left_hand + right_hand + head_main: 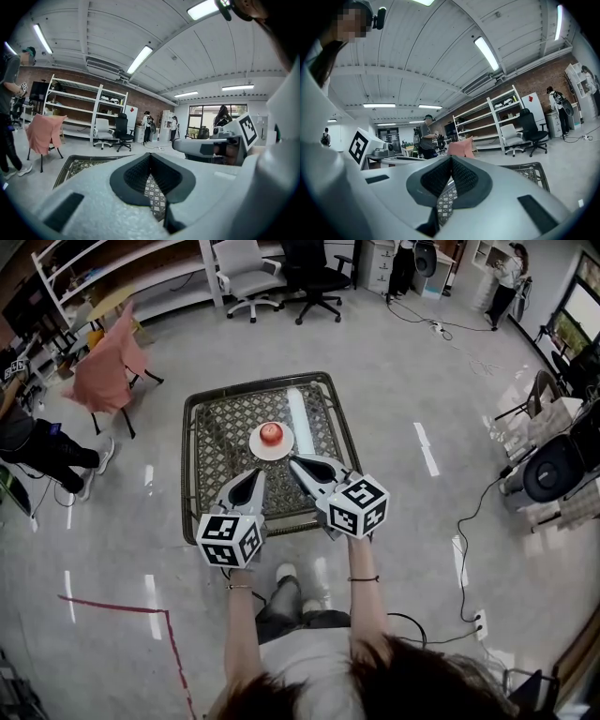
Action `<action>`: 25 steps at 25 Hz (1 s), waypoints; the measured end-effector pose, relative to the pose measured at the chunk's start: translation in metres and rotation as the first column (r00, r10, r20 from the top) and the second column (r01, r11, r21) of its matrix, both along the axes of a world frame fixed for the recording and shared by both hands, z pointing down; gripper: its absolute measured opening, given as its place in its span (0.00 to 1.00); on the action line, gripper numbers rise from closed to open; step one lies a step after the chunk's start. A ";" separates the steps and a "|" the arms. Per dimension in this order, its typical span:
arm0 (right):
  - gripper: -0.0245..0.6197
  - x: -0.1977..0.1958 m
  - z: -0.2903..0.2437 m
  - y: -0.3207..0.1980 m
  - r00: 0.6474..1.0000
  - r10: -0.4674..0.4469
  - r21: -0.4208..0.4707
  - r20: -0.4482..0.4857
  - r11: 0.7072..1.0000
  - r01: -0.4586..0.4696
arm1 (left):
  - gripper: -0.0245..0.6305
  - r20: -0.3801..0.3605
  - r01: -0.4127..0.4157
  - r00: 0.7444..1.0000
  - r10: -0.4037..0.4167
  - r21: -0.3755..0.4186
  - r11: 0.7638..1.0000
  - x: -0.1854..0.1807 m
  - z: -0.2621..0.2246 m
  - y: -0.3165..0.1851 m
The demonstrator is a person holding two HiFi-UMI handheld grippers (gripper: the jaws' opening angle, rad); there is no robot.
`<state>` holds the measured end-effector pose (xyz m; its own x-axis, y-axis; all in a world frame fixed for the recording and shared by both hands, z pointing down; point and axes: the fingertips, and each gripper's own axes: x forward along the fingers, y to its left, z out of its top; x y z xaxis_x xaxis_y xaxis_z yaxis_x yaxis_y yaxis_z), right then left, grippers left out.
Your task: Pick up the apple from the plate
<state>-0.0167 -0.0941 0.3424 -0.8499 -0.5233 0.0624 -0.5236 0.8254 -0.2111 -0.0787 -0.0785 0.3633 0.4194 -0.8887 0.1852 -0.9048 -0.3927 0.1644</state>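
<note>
So there's one round white plate [255,448] sitting roughly in the middle of the dark-framed rectangular surface with the lattice-pattern top [216,427], and the only thing on it is the red apple [271,433], pretty much dead centre of the plate.

Both grippers hang over the near half of the surface, side by side. The left gripper [251,479] has its jaws closed tip to tip with nothing in them; its own view just shows the lattice through the gap behind the tips [150,157]. Same deal with the right gripper [298,463]: jaws together, empty [451,159]. Its tip points at the plate's near rim, closer to the apple than the left one, touching neither.
</note>
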 end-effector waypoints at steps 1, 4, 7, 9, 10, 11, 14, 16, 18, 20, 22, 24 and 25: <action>0.05 -0.002 0.000 -0.005 1.000 0.004 -0.003 0.000 1.000 -0.004 | 0.05 0.001 -0.004 1.000 0.004 -0.003 1.000 -0.002 0.001 -0.004; 0.05 -0.007 0.000 -0.018 1.000 0.014 -0.013 -0.001 1.000 -0.014 | 0.05 0.003 -0.012 1.000 0.012 -0.017 1.000 -0.009 0.002 -0.018; 0.05 -0.010 0.004 -0.027 1.000 0.020 -0.026 -0.006 0.999 -0.020 | 0.05 -0.002 -0.022 1.000 0.022 -0.030 0.999 -0.012 0.006 -0.028; 0.05 -0.011 0.007 -0.032 1.000 0.022 -0.038 -0.009 0.999 -0.022 | 0.05 -0.016 -0.031 0.999 0.031 -0.039 0.999 -0.013 0.007 -0.035; 0.05 -0.012 0.008 -0.036 1.000 0.023 -0.043 -0.009 0.999 -0.024 | 0.05 -0.024 -0.037 0.999 0.036 -0.043 0.998 -0.014 0.008 -0.039; 0.05 -0.013 0.009 -0.039 1.000 0.026 -0.048 -0.010 0.998 -0.027 | 0.05 -0.031 -0.042 0.999 0.040 -0.048 0.998 -0.014 0.009 -0.043; 0.05 -0.016 0.011 -0.050 0.999 0.039 -0.061 -0.009 0.997 -0.039 | 0.05 -0.037 -0.052 0.998 0.049 -0.059 0.997 -0.019 0.011 -0.054; 0.05 -0.017 0.013 -0.056 0.999 0.049 -0.069 -0.002 0.996 -0.049 | 0.05 -0.043 -0.056 0.998 0.054 -0.064 0.996 -0.022 0.013 -0.061; 0.05 -0.018 0.016 -0.061 0.998 0.058 -0.075 -0.004 0.995 -0.058 | 0.05 -0.042 -0.061 0.997 0.058 -0.070 0.996 -0.023 0.015 -0.067; 0.05 -0.019 0.018 -0.066 0.998 0.066 -0.080 -0.006 0.995 -0.066 | 0.05 -0.042 -0.066 0.997 0.063 -0.076 0.995 -0.025 0.018 -0.073; 0.05 -0.022 0.022 -0.071 0.997 0.072 -0.086 -0.009 0.994 -0.073 | 0.05 -0.044 -0.075 0.996 0.072 -0.077 0.994 -0.027 0.020 -0.078; 0.05 -0.026 0.026 -0.076 0.997 0.077 -0.091 -0.015 0.993 -0.078 | 0.05 -0.040 -0.092 0.995 0.089 -0.080 0.993 -0.029 0.023 -0.084; 0.05 -0.028 0.028 -0.078 0.997 0.080 -0.093 -0.018 0.992 -0.081 | 0.05 -0.037 -0.102 0.994 0.099 -0.083 0.991 -0.029 0.025 -0.087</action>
